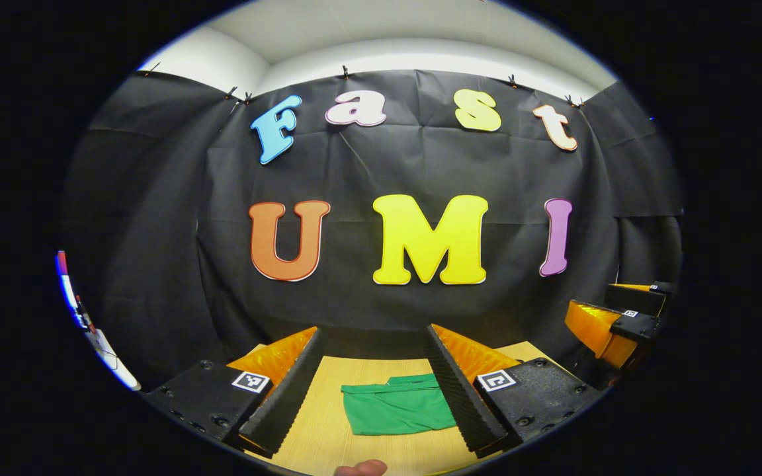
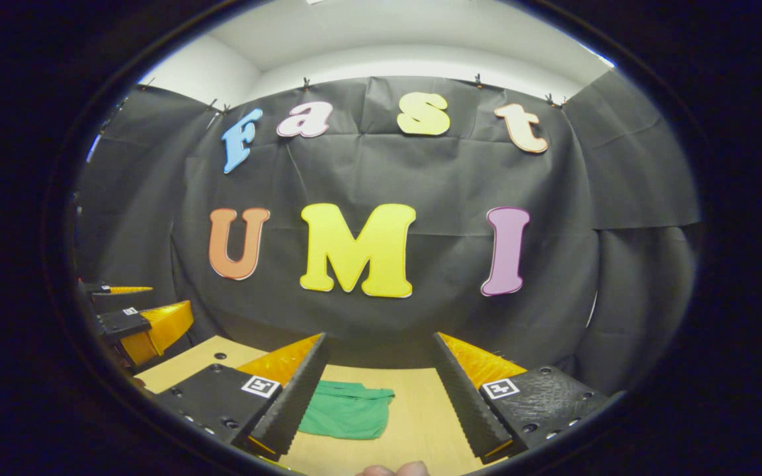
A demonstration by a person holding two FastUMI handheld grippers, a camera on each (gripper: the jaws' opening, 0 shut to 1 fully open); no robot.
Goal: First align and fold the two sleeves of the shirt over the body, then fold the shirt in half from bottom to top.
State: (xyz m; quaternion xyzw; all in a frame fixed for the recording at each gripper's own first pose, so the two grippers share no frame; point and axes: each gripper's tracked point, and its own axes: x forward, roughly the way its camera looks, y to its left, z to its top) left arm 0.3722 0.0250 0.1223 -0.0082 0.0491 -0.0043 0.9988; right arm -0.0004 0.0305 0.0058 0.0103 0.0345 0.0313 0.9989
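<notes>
Left gripper [image 1: 374,390] and right gripper [image 2: 374,396] both gaping wide, gripping nothing — hovering above folded green shirt [image 1: 397,410] lying on table [image 1: 318,430].

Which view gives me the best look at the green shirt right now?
The left gripper view: the green shirt lies folded on the table, nearly whole between the open fingers. In the right gripper view, a finger covers the shirt's left edge.

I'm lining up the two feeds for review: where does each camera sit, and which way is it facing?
Left gripper view: rides on the left gripper, jaws open, facing the booth wall over the table; a fingertip shows below, the right gripper at right.
Right gripper view: rides on the right gripper, jaws open, facing the same wall; the left gripper at left.
Both share the green shirt, lying folded.
</notes>
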